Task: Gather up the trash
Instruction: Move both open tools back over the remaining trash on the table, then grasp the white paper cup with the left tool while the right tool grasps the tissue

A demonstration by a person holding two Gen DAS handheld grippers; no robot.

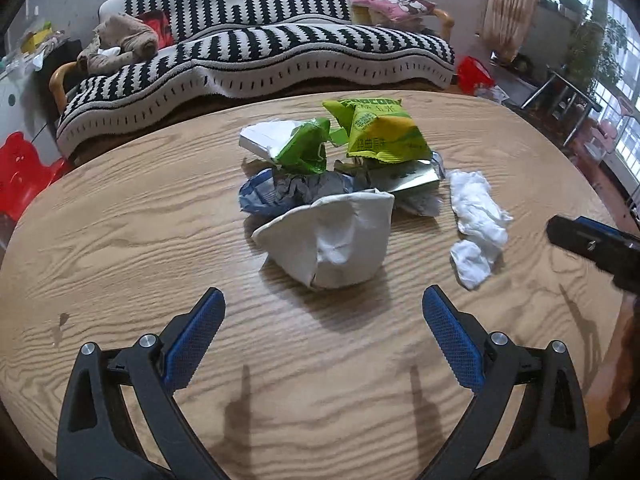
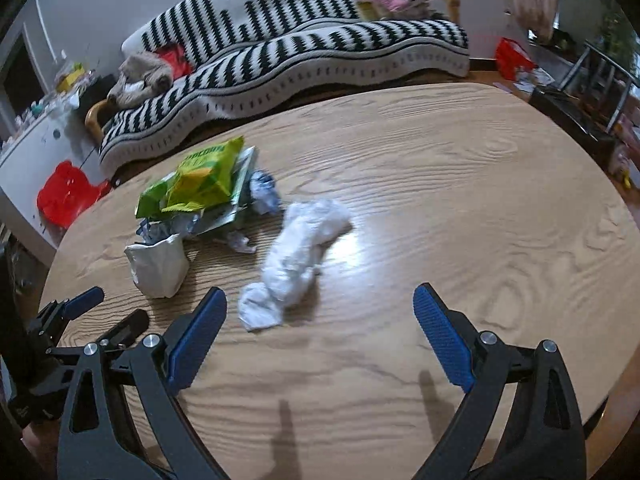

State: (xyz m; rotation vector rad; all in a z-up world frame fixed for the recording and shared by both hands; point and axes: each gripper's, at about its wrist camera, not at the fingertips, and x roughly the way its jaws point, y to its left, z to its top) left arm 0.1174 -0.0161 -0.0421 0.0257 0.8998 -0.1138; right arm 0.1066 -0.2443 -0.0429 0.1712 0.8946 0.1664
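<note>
A pile of trash lies on the wooden table [image 1: 120, 220]. A crushed white paper cup [image 1: 332, 240] is nearest my left gripper [image 1: 322, 300], which is open and empty just in front of it. Behind it are a blue crumpled wrapper [image 1: 280, 192], a green wrapper [image 1: 304, 146] and a yellow-green popcorn bag [image 1: 380, 132]. A crumpled white tissue [image 1: 476, 224] lies to the right. In the right wrist view my right gripper [image 2: 320, 300] is open and empty, with the tissue [image 2: 296, 264] just ahead between its fingers. The cup [image 2: 158, 266] and popcorn bag [image 2: 208, 178] lie to its left.
A black-and-white striped sofa [image 1: 260, 52] stands behind the table. A red plastic stool [image 1: 24, 168] sits at the left. A red bag [image 1: 474, 74] and metal racks [image 1: 568, 96] are at the right. The right gripper's tip [image 1: 588, 240] shows at the right edge of the left wrist view.
</note>
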